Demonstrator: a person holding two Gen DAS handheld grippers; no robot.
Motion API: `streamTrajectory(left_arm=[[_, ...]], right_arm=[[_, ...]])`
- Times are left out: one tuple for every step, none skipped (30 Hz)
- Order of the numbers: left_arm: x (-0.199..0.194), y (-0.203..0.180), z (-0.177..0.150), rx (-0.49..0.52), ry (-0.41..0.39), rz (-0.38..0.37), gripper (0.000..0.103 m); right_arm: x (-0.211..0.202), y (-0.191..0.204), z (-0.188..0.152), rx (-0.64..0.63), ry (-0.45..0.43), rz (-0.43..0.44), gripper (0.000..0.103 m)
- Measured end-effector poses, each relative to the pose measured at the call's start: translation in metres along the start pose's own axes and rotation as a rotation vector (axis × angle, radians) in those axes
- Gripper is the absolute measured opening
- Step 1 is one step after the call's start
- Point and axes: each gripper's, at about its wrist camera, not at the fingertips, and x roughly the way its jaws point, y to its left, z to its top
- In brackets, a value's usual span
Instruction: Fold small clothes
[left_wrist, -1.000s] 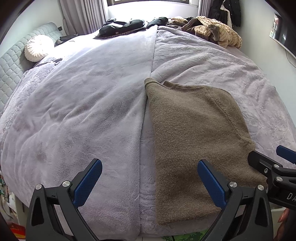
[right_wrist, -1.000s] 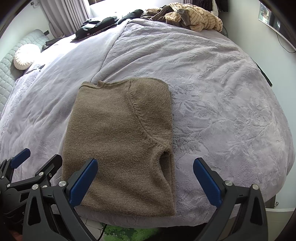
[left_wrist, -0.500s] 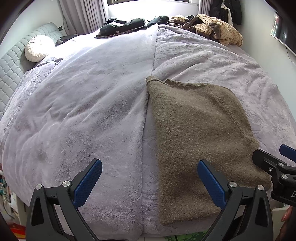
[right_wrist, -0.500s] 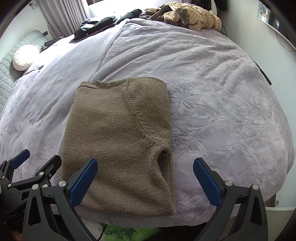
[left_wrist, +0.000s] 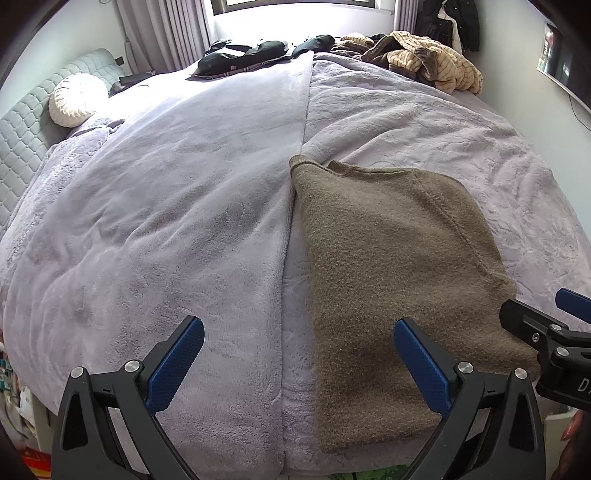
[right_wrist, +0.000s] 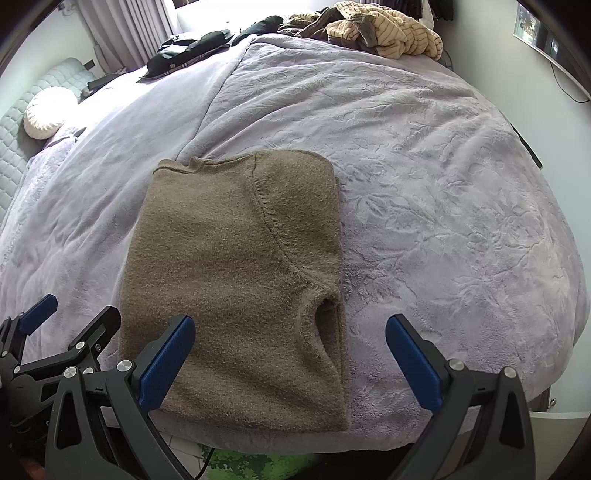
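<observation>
Hovering both grippers, left (left_wrist: 298, 360) and right (right_wrist: 290, 356), fingers spread and empty, I see the sweater (right_wrist: 236, 280) folded at the bed's (right_wrist: 424, 155) near edge. It looks soft, light and floppy, so I'd pinch its near corners.

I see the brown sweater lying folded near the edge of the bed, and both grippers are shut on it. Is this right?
Not quite. The brown sweater lies folded near the bed edge, but the left gripper and right gripper are both open, holding nothing, as both wrist views show.
</observation>
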Motion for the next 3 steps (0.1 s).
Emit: streamTrajectory(left_arm=[[0.0003,0.0003,0.0004,0.001,0.001,-0.002,0.103],[0.0003,-0.0001,0.0003,0.0,0.003,-0.004,0.103],[0.0006,-0.0002,0.0003,-0.003,0.006,-0.005,0.103]], right_arm=[[0.0003,-0.0001,-0.0006,0.0,0.0,-0.001,0.103],[0.0003,-0.0003,-0.0004,-0.001,0.0,-0.001,0.103],[0.0001,-0.0004,0.0003,-0.001,0.0,0.001,0.103]])
